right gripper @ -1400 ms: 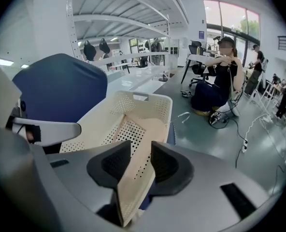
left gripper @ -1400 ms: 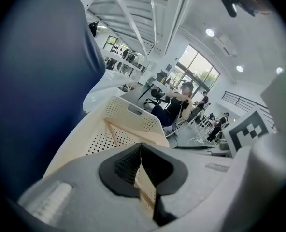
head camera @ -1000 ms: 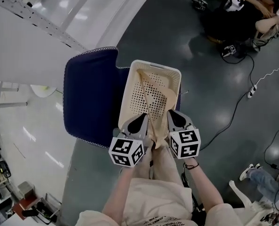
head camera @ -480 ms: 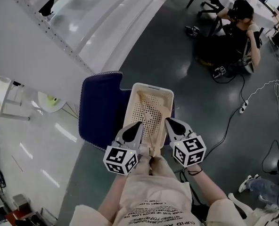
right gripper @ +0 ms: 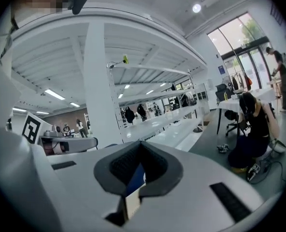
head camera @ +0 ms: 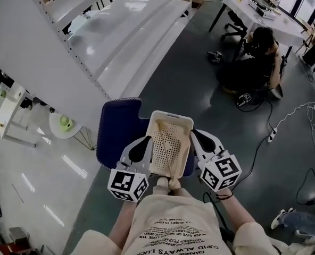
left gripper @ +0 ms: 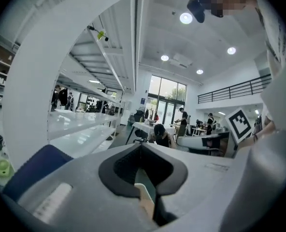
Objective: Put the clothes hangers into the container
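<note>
Left gripper (head camera: 148, 139) and right gripper (head camera: 195, 133) both have jaws closed together, gripping nothing, flanking the basket (head camera: 171, 117); it sits on a blue cushioned seat (head camera: 112, 129) beside white shelving (head camera: 120, 36); basket cream, perforated; a pale wooden hanger (head camera: 164, 147) lies inside, between both grippers.

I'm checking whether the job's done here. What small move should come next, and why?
Probably just draw both grippers back and stop: the hangers already lie in the basket, the left gripper and right gripper hover shut beside it, and no other hanger shows outside it.
</note>
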`<state>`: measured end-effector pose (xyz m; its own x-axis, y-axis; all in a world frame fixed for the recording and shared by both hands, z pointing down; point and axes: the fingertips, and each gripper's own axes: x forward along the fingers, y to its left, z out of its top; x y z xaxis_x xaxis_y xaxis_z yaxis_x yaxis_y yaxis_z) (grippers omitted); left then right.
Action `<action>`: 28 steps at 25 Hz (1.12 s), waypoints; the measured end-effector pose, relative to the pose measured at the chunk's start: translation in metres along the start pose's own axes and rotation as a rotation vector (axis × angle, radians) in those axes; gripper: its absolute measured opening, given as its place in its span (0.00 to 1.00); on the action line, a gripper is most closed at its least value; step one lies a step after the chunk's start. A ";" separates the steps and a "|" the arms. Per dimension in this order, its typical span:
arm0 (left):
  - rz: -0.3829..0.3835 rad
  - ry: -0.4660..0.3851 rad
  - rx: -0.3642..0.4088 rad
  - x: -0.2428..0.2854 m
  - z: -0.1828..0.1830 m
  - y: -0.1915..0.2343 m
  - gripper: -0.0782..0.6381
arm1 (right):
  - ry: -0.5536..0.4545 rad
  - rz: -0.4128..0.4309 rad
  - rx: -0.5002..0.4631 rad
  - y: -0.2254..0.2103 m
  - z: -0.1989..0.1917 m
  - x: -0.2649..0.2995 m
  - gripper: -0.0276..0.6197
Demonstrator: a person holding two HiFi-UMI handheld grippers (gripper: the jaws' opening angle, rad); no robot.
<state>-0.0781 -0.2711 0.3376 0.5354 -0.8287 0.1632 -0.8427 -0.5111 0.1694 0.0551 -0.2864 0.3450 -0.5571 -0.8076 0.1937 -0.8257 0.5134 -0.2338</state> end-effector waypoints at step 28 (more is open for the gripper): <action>0.116 -0.158 0.122 -0.024 0.071 0.023 0.14 | -0.224 -0.040 -0.049 -0.012 0.079 -0.028 0.05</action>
<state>-0.1146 -0.2791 0.2685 0.4272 -0.9040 0.0184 -0.9038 -0.4264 0.0379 0.0877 -0.2928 0.2672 -0.4944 -0.8691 -0.0158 -0.8532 0.4887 -0.1824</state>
